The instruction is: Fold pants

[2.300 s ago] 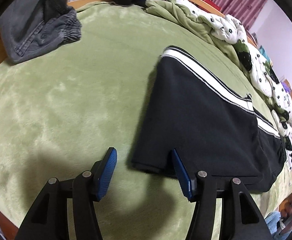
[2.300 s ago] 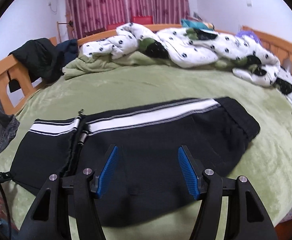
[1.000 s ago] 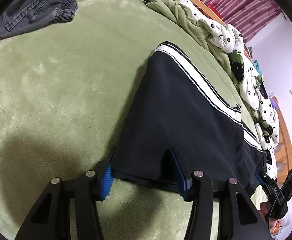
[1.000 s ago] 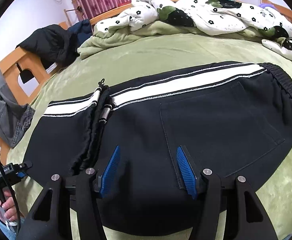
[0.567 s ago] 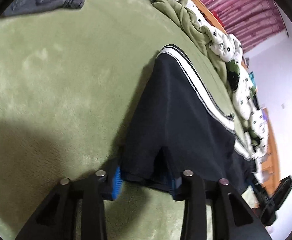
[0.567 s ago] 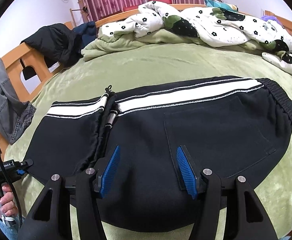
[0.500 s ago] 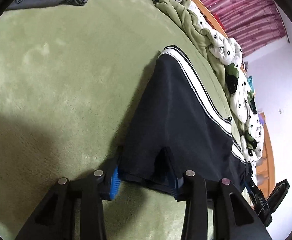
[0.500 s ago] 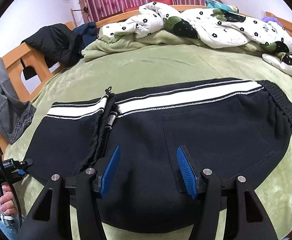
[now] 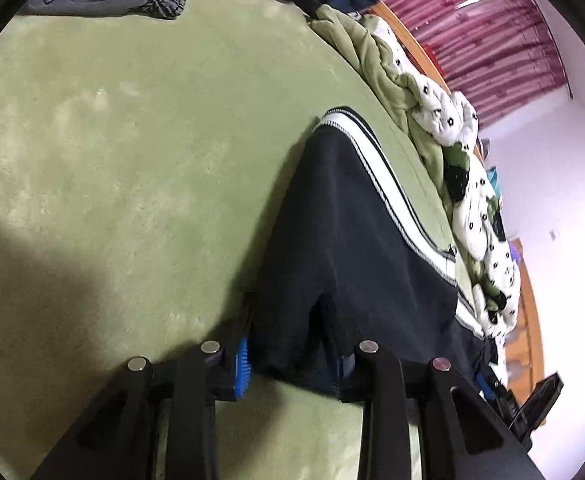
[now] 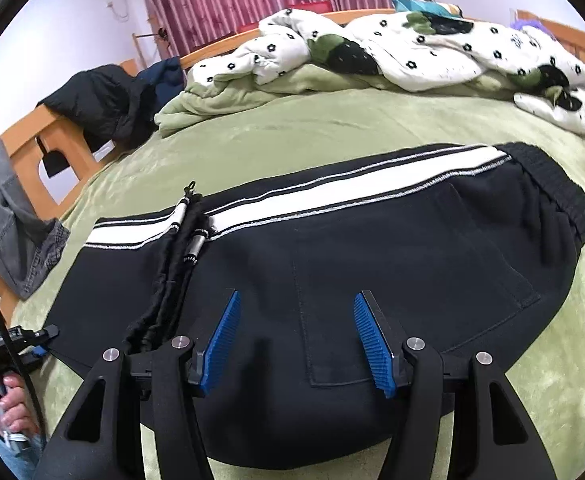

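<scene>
Reaching into the near hem of the black pants [image 9: 344,248], the left hand-held gripper [image 9: 288,364] has its two fingers set either side of the cloth edge in the left wrist view: one blue pad shows just left of the hem corner, the other is almost wholly buried under a raised tent of fabric, so whether the pads are actually pinching the hem cannot be told. From this gripper the pants run straight ahead and to the right, their long axis following the white stripe [image 9: 384,176] away toward the rumpled quilt [image 9: 468,200]; green bed cover [image 9: 132,152] lies to the left. The frame is blurred, and the far waistband end is cut off at the right edge. In the right wrist view, the right hand-held gripper [image 10: 296,340] hovers with jaws spread wide, nothing between them, directly above the pants' near edge by the back pocket seam [image 10: 304,320]. Here the pants lie crosswise ahead of it, waistband [image 10: 564,196] to its right, drawcord [image 10: 180,248] to its left. The near edge is hidden beneath the gripper body, so contact with it cannot be judged. The left gripper looks nearer a grasp.
</scene>
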Demonstrator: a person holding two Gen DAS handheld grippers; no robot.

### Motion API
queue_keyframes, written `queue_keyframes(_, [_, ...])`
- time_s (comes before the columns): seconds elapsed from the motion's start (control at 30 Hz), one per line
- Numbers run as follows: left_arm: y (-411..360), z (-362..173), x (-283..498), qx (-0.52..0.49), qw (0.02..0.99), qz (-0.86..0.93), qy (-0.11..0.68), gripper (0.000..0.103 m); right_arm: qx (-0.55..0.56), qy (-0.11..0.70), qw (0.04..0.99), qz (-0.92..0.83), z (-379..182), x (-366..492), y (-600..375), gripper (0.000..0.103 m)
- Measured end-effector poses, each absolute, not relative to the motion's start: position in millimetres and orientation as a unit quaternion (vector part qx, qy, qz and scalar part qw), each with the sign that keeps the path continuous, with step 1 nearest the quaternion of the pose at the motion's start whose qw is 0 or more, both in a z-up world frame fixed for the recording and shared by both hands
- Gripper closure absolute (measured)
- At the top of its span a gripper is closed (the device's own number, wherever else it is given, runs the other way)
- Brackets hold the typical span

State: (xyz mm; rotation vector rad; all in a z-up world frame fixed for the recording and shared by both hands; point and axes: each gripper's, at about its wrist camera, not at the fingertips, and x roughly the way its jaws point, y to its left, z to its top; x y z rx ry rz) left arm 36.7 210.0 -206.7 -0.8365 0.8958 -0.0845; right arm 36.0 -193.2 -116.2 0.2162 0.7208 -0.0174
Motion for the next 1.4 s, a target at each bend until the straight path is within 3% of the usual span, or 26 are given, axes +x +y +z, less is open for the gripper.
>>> queue_keyframes(0.13, [197.7,-193.0,39.6,-0.347,0.838,-0.016,0.421,0.089,0.084,0.338,0.937,-0.019,-97.0,30.4,-204.0,0.044])
queue_keyframes(0.33, [131.5,-120.6,32.0,-0.197,0.906,0.043,0.372,0.091,0.005,0.318,0.947,-0.048,-70.9,14.3,-228.4,0.044])
queue_keyframes(0.43, [97.4,-87.4,33.7,-0.169,0.918,0.018,0.358,0.092,-0.027,0.306,0.95,-0.063,-67.7,2.0,-251.4,0.044])
queue_keyframes(0.67, [-28.0,-25.3,42.3,-0.095,0.939,-0.081,0.321,0.092,-0.001,0.321,0.941,-0.111,-82.3,-23.0,-313.8,0.044])
queue_keyframes(0.9, [-158.7,-43.7,60.9,-0.064,0.918,-0.19,0.343,0.093,0.008,0.323,0.924,-0.207,-94.2,-48.1,-366.2,0.044])
queue_keyframes(1.17, [-264.8,-125.7,65.6,-0.067,0.852,-0.289,0.431,0.092,0.074,0.339,0.912,-0.217,-104.9,-81.9,-410.7,0.044])
queue_keyframes(1.3, [-257.2,-128.9,50.4,-0.058,0.84,-0.308,0.443,0.085,0.116,0.329,0.92,-0.177,-101.9,-80.0,-413.9,0.044])
queue_keyframes(1.37, [-239.4,-113.4,39.4,-0.075,0.837,-0.326,0.434,0.073,0.125,0.325,0.925,-0.154,-100.8,-74.0,-407.8,0.044])
queue_keyframes(1.4, [-230.9,-105.9,34.4,-0.073,0.843,-0.323,0.423,0.062,0.128,0.325,0.926,-0.144,-100.2,-70.6,-404.8,0.044])
